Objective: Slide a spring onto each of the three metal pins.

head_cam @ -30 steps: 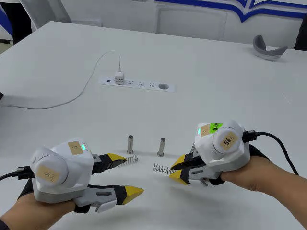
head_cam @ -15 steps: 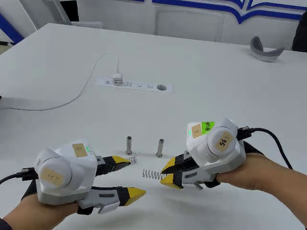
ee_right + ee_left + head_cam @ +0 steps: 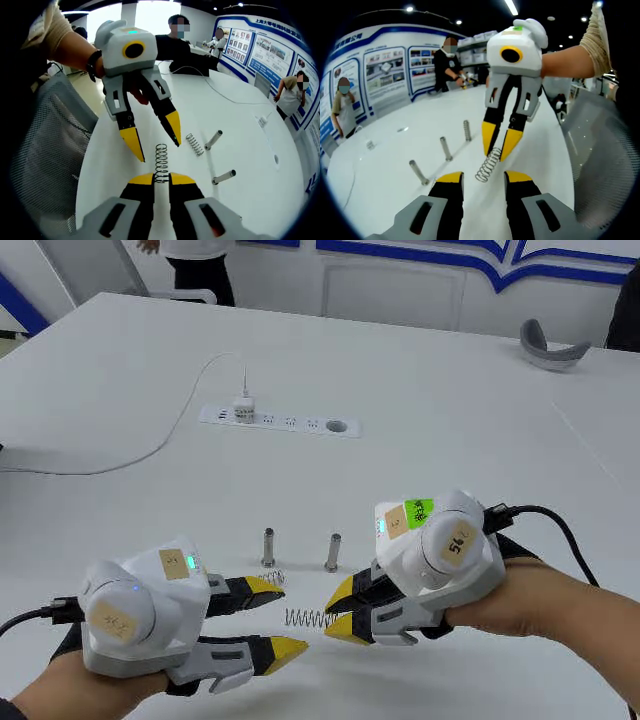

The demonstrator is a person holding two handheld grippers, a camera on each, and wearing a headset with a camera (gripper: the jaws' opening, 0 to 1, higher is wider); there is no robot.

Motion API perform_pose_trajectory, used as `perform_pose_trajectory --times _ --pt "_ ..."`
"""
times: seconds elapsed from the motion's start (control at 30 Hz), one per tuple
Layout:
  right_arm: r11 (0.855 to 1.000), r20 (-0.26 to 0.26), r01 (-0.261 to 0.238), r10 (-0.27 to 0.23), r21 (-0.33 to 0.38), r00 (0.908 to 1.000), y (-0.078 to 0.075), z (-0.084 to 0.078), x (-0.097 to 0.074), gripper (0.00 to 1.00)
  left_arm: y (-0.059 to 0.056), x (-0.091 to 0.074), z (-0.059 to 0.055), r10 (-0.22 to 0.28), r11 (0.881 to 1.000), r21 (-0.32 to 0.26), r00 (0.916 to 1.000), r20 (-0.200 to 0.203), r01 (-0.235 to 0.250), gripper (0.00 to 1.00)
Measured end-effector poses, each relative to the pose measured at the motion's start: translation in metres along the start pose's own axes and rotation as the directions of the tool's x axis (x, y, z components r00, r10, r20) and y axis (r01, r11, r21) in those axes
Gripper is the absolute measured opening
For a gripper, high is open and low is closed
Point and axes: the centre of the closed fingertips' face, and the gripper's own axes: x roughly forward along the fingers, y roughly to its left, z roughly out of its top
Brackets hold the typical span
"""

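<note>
Two bare metal pins [image 3: 268, 545] [image 3: 333, 550] stand upright on the white table [image 3: 450, 440]. My right gripper [image 3: 338, 612] is shut on one end of a spring [image 3: 305, 618], which it holds level and pointing left. The left gripper [image 3: 275, 616] faces it, open, its fingertips just left of the spring's free end. In the left gripper view the spring [image 3: 487, 165] hangs from the right gripper [image 3: 497, 142] toward my open left gripper [image 3: 484, 177], and three pins stand in a row; the farthest pin [image 3: 467, 130] looks ribbed. A loose spring [image 3: 275, 577] lies by the left pin.
A white power strip [image 3: 280, 422] with a plugged charger [image 3: 243, 405] and a trailing cable [image 3: 150, 450] lies mid-table. A grey curved object [image 3: 555, 345] rests at the far right. People stand beyond the table's far edge. A mesh chair [image 3: 55, 150] sits off the near side.
My right gripper has carried the spring leftward and nearer to the left gripper. The left gripper has edged right toward it, still open. The loose spring and the pins stay put.
</note>
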Motion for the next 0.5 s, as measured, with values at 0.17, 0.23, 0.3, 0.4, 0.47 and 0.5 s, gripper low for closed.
perform_pose_trajectory --times 0.17,0.23,0.3,0.4,0.47,0.5 --pt "1.000 -0.006 -0.010 0.010 -0.015 0.9999 0.0025 0.0008 0.0004 0.12 -0.0038 0.0010 -0.0001 -0.013 1.000 0.018 0.9999 -0.003 0.013 0.28" --pt "1.000 -0.008 -0.015 0.015 -0.019 0.9999 0.0041 0.0016 0.0004 0.12 -0.0049 0.0012 -0.0006 -0.016 0.999 0.042 0.9998 -0.007 0.016 0.25" --pt "0.999 -0.013 -0.018 0.018 -0.028 0.9998 0.0054 0.0016 0.0006 0.12 -0.0067 0.0014 -0.0012 -0.020 0.998 0.063 0.9997 -0.012 0.021 0.21" --pt "0.999 -0.015 -0.023 0.022 -0.035 0.9996 0.0071 0.0019 0.0007 0.12 -0.0083 0.0019 -0.0019 -0.025 0.996 0.080 0.9995 -0.017 0.026 0.18" --pt "0.999 -0.018 -0.027 0.026 -0.038 0.9995 0.0083 0.0021 0.0006 0.12 -0.0093 0.0021 -0.0024 -0.029 0.995 0.093 0.9994 -0.019 0.030 0.16" --pt "0.999 -0.019 -0.029 0.028 -0.040 0.9994 0.0087 0.0021 0.0006 0.12 -0.0095 0.0021 -0.0024 -0.029 0.995 0.098 0.9994 -0.020 0.030 0.15"
